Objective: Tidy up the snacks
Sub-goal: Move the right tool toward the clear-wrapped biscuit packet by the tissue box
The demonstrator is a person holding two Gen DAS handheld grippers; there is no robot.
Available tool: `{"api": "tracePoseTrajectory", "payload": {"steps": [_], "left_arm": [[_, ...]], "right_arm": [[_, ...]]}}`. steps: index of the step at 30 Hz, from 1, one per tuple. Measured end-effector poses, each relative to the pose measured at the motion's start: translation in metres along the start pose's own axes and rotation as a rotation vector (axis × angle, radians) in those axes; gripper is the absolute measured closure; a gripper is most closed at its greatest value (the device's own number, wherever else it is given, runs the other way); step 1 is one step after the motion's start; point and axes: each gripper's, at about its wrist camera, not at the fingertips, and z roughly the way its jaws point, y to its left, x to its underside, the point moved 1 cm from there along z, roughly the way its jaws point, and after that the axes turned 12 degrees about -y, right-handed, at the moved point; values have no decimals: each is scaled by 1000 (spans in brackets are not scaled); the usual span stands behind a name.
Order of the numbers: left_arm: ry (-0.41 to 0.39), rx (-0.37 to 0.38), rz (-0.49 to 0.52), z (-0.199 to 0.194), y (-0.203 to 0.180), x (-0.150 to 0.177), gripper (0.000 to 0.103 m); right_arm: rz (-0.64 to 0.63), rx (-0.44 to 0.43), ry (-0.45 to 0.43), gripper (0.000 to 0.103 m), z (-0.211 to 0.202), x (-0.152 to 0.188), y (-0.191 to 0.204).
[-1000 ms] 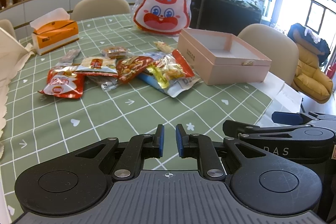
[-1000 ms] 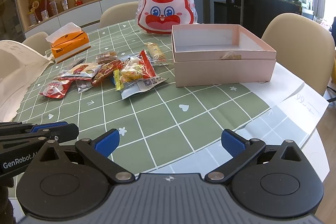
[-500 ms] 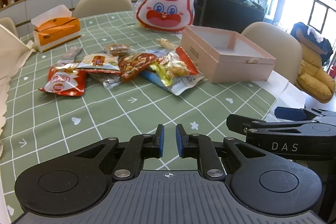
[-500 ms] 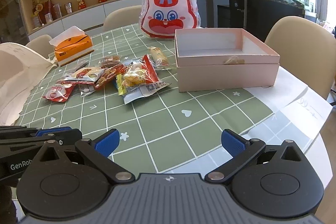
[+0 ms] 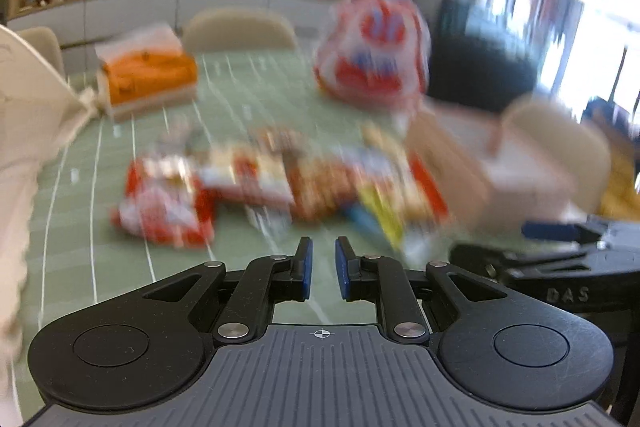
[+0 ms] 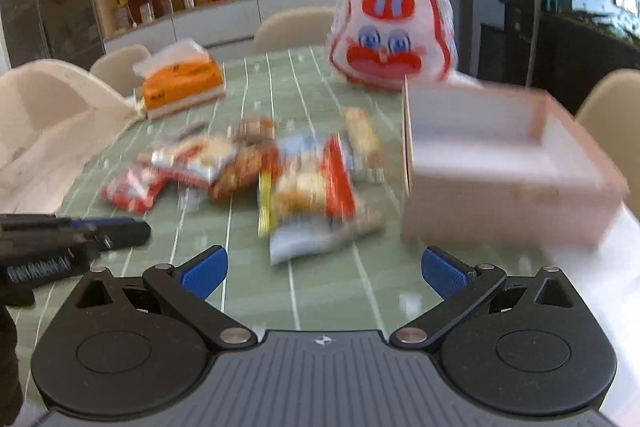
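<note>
While both grippers approach the pile of crinkly foil snack packets, I keep the right gripper, jaws spread wide and empty, aimed at the nearest red-and-yellow packet, which lies just ahead of it on the green grid-patterned worktop. My left gripper is clenched on nothing; the red packet lies ahead to its left. Beside the pile stands the open pink cardboard box, apparently empty.

Motion blur smears the snack packets and pink box.
</note>
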Motion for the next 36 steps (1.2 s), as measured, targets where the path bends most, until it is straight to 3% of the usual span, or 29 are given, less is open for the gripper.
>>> {"api": "tracePoseTrajectory", "payload": {"steps": [2, 6, 12, 15, 18, 21, 25, 27, 31, 36], "left_arm": [[-32, -56, -54, 14, 26, -16, 85], [-57, -234, -51, 53, 65, -42, 84], [33, -223, -72, 140, 117, -77, 85], [139, -181, -102, 175, 127, -78, 84], [179, -210, -58, 192, 125, -73, 84], [195, -247, 79, 202, 115, -63, 82], [183, -327, 303, 205, 98, -50, 78], [183, -315, 353, 202, 91, -45, 73], [190, -299, 338, 190, 97, -43, 71], [178, -282, 114, 159, 126, -43, 71]], "right_arm": [[-4, -18, -38, 0, 15, -18, 2], [-26, -51, -51, 0, 55, -47, 11], [-28, -90, -33, 0, 92, -35, 15], [-67, -113, -7, 0, 96, -24, 14], [-63, -120, -20, 0, 91, -25, 13], [-22, -168, -11, 0, 89, -26, 10], [-46, -167, -5, 0, 90, -22, 13], [-70, -157, 0, 0, 90, -20, 16], [-118, -135, 21, 0, 93, -17, 21], [-149, -103, 60, 0, 97, -16, 25]]}}
